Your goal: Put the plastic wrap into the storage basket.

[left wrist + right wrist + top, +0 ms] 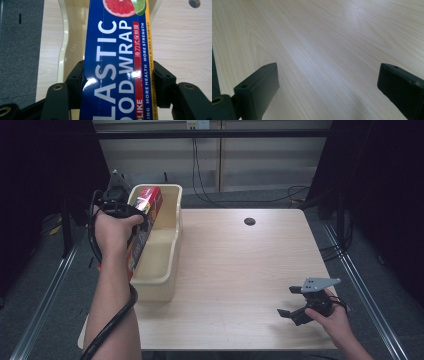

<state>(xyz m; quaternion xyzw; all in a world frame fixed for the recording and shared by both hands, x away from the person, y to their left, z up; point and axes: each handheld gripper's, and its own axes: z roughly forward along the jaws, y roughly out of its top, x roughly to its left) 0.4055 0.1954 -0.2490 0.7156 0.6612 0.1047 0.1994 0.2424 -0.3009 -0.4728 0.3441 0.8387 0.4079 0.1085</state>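
A long blue and red plastic wrap box [146, 220] is held tilted over the cream plastic bin [170, 265] at the table's left side. My left gripper [131, 215] is shut on the box, its jaws pressing both long sides of the plastic wrap box [117, 65], and the bin [65, 45] lies below it. Low over the bare wood at the table's near right corner, my right gripper [294, 301] stands open; its jaws sit wide apart with only the tabletop [324, 50] between them.
The wooden table [240, 270] has a round cable hole [249, 221] at the back. Grey floor and metal rails run along both sides. Cables hang at the rear wall. The bin looks bare inside.
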